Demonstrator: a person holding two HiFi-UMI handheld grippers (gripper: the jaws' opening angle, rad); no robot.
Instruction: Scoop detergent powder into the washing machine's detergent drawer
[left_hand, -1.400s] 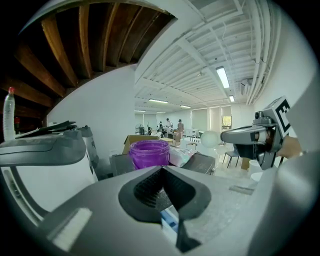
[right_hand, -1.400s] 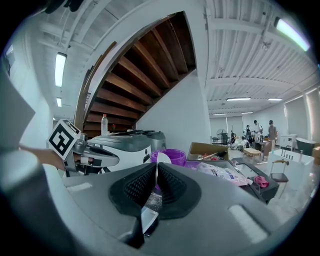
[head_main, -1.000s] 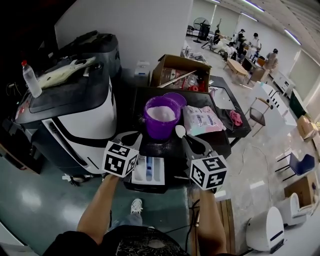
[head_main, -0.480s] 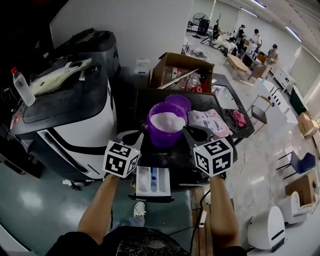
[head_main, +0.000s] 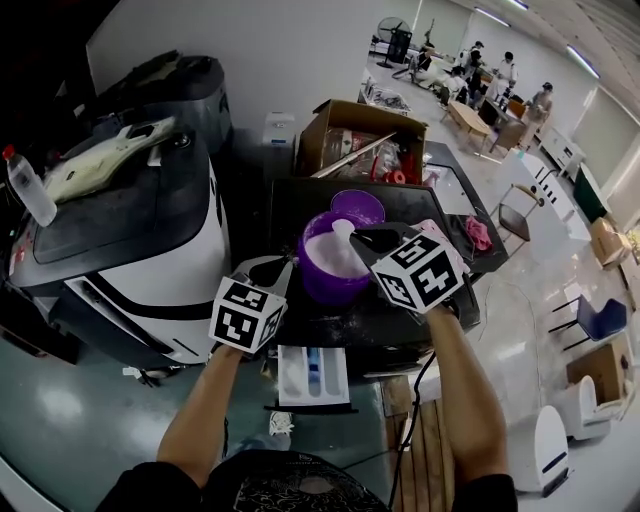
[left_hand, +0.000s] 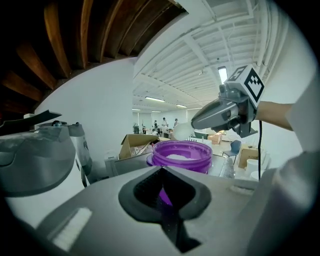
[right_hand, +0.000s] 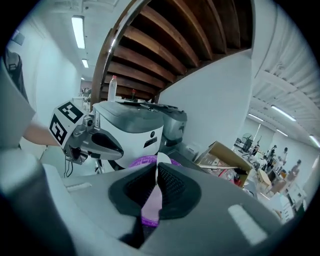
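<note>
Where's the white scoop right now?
Head view, centre: the white plastic scoop is clamped in the right gripper, its bowl over the purple powder tub.

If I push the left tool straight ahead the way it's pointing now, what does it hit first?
The purple tub, likely its side wall just below the rim; it sits dead ahead of the left tool. The right tool with the scoop is higher, off that line. Depth is unclear.

Your right tool (head_main: 358, 237) covers the round purple plastic tub's (head_main: 318, 272) right rim. The white plastic scoop's (head_main: 343, 227) handle disappears between its jaws, and its bowl's contents are untellable.
</note>
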